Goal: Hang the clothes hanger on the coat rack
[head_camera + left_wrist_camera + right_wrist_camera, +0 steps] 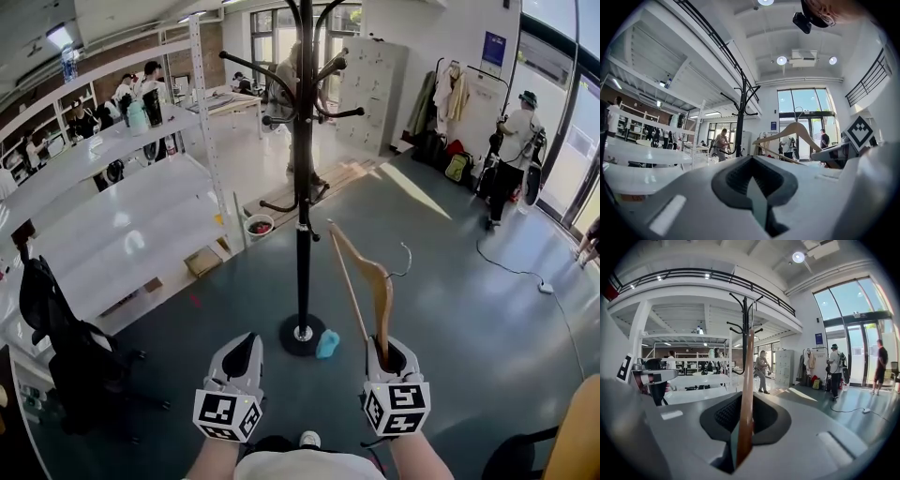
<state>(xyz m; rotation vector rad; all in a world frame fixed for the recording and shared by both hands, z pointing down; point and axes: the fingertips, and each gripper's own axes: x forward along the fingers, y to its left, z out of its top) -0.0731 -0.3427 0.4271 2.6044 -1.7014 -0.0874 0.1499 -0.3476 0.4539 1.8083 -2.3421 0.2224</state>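
The black coat rack (303, 187) stands straight ahead on its round base (302, 335), with curved hooks at the top. My right gripper (391, 361) is shut on the lower end of a wooden clothes hanger (375, 281). The hanger rises up and away from the jaws, and its metal hook (405, 258) points right, short of the rack. In the right gripper view the hanger (746, 394) runs up between the jaws of the right gripper (747, 401), in line with the rack (745, 319). My left gripper (239, 361) is shut and empty, level with the right one. The left gripper view shows the left gripper (752, 161), the rack (740, 117) and the hanger (794, 131).
A small blue object (327, 344) lies by the rack base. White shelving (122, 216) runs along the left, with a black chair (56, 328) in front of it. A cable (516, 272) crosses the floor at right. A person (514, 155) stands by the glass doors, with others further back.
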